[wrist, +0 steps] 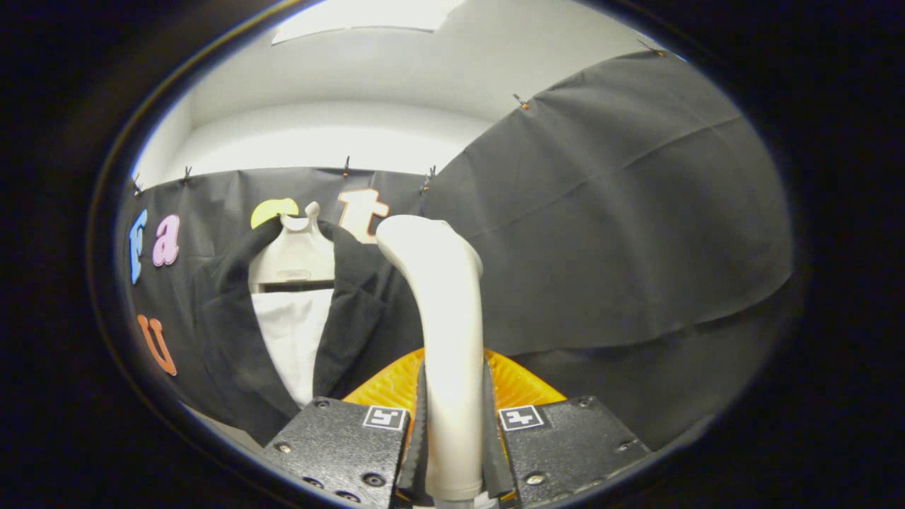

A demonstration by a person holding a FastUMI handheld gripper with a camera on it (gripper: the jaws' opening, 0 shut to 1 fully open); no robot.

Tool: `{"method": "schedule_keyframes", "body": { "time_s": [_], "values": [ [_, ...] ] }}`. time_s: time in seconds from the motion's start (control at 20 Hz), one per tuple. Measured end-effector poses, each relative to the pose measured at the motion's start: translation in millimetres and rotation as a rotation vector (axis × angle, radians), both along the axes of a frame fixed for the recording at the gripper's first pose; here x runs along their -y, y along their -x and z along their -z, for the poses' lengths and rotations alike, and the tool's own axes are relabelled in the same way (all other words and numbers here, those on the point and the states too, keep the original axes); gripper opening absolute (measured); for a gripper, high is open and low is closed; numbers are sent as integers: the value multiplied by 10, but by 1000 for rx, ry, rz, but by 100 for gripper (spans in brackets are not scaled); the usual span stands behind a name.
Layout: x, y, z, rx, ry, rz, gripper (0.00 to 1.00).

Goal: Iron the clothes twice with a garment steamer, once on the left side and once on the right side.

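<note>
A white garment steamer (442, 311) stands upright between my fingers, its head curving to the left at the top. My gripper (452, 431) is shut on the steamer's handle, both fingers pressing its sides. Beyond the fingers and to the left hangs a dark jacket (233, 332) over a white shirt (293, 332) on a white hanger (293, 254). The steamer head sits to the right of the jacket's right lapel, apart from the cloth as far as I can tell.
Black cloth walls (608, 233) close the booth behind the jacket and on the right. An orange ribbed piece (520, 385) shows just behind the steamer's handle. White wall and ceiling (339, 127) rise above the cloth.
</note>
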State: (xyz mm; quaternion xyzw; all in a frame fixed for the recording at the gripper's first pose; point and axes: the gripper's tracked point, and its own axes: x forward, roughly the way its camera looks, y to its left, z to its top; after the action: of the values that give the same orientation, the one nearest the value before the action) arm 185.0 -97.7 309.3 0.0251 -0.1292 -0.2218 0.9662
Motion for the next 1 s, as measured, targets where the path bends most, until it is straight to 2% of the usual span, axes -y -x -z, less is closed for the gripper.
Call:
{"method": "schedule_keyframes", "body": {
  "time_s": [0.25, 0.4, 0.65, 1.0],
  "values": [
    [-153, -322, -306, 35, 68, -71, 34],
    [-254, -438, -329, 21, 95, -95, 35],
    [-348, -516, -142, -15, 120, -107, 34],
    [-360, -522, 258, -102, 148, -71, 34]
  ]
}}
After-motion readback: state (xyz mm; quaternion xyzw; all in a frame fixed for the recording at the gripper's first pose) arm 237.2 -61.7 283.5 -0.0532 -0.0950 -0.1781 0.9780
